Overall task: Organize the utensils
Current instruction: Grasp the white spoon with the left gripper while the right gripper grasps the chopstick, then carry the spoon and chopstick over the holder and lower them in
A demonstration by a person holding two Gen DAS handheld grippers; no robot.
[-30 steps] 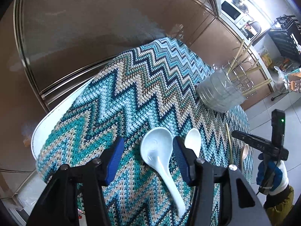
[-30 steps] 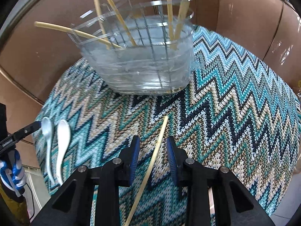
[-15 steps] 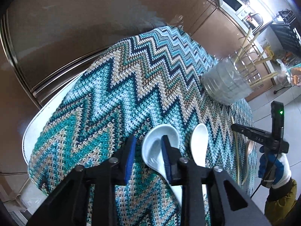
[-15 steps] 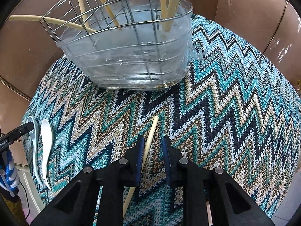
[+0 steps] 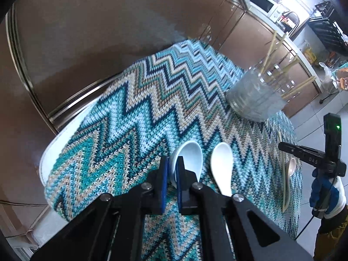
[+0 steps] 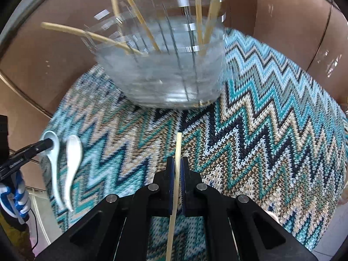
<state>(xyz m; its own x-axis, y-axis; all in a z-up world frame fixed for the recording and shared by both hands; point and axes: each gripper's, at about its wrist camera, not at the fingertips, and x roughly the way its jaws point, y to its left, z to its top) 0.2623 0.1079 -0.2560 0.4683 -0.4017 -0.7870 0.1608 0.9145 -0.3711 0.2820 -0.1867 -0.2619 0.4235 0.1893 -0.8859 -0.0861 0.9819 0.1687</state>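
My left gripper has its jaws closing, and the blue pads press on the bowl rim of a white ceramic soup spoon. A second white spoon lies just right of it on the zigzag cloth. My right gripper also has its jaws closing, pinching a pale wooden chopstick that points at the clear wire-framed basket. The basket holds several chopsticks. In the right wrist view the left gripper shows at the far left on its spoon.
A beige spoon lies near the right gripper at the table's right edge. Brown cabinet fronts close in behind the small cloth-covered table. A gloved hand holds the right gripper.
Both grippers have shut: the left on the spoon's bowl rim, the right on the chopstick. The chopstick has swung from slanted to straight between the pads.
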